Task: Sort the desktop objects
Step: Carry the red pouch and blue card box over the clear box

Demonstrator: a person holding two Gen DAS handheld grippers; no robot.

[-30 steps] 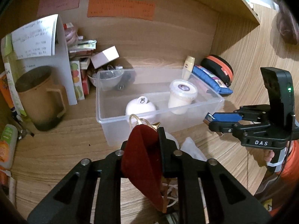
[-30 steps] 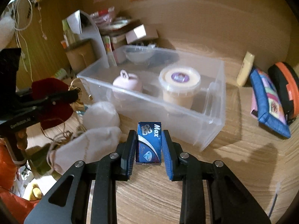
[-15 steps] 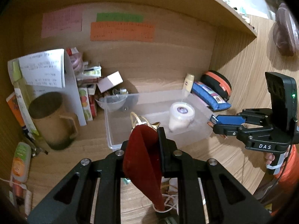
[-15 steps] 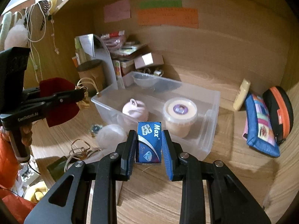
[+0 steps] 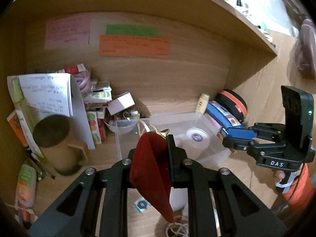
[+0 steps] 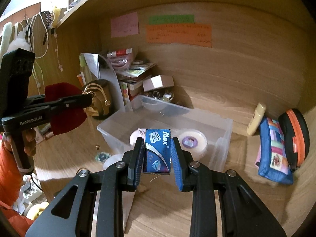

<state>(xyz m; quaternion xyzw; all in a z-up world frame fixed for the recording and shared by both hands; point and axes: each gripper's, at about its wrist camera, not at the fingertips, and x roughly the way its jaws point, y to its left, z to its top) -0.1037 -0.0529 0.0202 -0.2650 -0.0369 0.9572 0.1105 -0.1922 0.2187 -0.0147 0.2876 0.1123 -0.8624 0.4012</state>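
Presently your left gripper [image 5: 158, 154] is clamped on a dark red velvet pouch [image 5: 152, 169], centre frame; your right gripper [image 6: 158, 154] pinches a small blue cardboard box [image 6: 157, 150] over the clear plastic bin [image 6: 221, 150].

Each fisheye rides its own claw, tilted down toward the counter [image 5: 59, 189] – both share the clear bin [image 5: 215, 156] at 12 o'clock; the left view shows the right claw [image 5: 224, 136] at 3, the right view the left claw [image 6: 89, 100] at 9
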